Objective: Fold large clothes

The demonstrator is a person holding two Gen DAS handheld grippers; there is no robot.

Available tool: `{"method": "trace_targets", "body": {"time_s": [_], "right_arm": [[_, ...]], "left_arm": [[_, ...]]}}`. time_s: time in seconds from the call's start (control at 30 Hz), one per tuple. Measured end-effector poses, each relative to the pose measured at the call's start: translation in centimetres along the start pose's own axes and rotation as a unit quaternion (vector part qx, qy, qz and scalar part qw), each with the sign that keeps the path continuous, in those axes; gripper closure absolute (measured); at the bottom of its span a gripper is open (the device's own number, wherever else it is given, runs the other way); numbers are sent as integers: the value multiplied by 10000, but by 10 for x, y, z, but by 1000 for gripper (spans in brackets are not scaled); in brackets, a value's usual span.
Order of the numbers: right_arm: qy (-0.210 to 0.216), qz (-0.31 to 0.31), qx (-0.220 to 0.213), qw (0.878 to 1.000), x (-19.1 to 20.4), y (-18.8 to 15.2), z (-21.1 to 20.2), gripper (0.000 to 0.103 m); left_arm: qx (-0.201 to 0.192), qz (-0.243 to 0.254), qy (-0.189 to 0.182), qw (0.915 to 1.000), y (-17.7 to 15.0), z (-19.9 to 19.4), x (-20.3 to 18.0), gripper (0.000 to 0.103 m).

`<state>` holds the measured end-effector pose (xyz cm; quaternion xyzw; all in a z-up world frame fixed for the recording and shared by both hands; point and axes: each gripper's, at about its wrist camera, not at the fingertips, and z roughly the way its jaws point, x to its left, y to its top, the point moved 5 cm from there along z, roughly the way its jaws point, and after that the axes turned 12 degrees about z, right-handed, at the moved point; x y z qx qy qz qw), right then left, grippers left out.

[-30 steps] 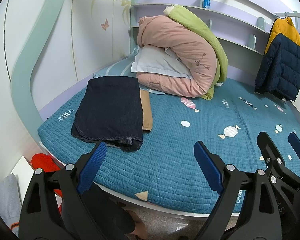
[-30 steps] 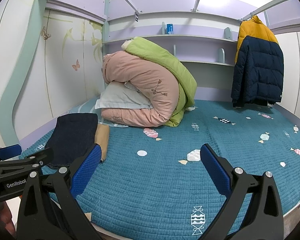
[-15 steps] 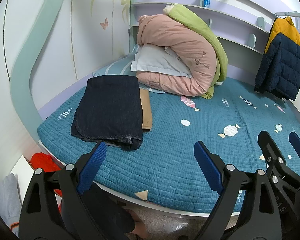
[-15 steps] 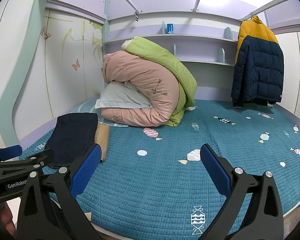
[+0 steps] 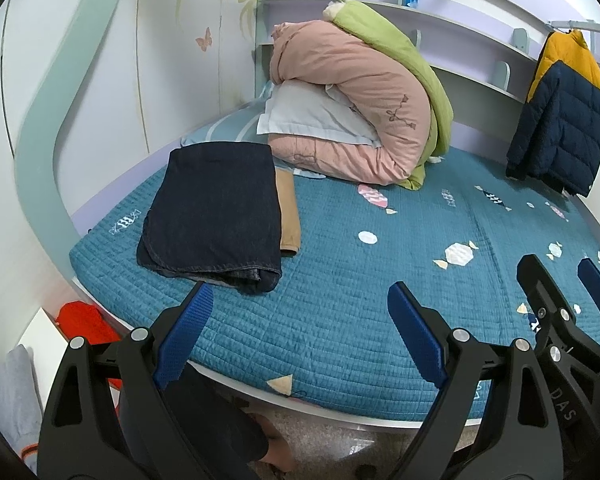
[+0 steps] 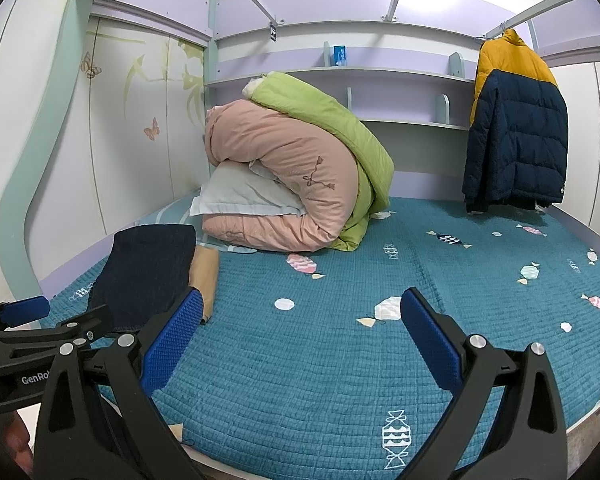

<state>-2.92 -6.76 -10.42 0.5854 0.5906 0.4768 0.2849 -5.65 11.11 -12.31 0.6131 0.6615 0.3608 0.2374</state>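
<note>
L gripper (image 5: 298, 334) and R gripper (image 6: 300, 334) both held level at the bed's near edge, side by side, blue pads spread wide, nothing between them. Folded dark denim garment (image 5: 216, 216) lies flat on the teal quilted mattress (image 5: 340, 300), approx 11 o'clock from L gripper, stacked over a tan folded piece (image 5: 288, 216). Rolled pink duvet (image 6: 288, 184) at 12 o'clock by the back wall.

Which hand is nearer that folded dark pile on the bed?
Left, probably. The left gripper sits just in front of the folded dark jeans; the right gripper faces bare blanket. Both empty.
</note>
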Motion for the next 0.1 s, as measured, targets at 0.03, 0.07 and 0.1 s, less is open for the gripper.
{"method": "trace_targets", "body": {"time_s": [0.03,0.07,0.1], "right_arm": [[0,-2,-2,10000,0,0,1,7],[-8,-4,-8,10000,0,0,0,7],[-18,-4,-9,10000,1,0,1,7]], "left_arm": [[7,1,5,10000,0,1,0,14],[16,3,5,10000,0,2,1,14],[28,-5,5,10000,0,2,1,14]]}}
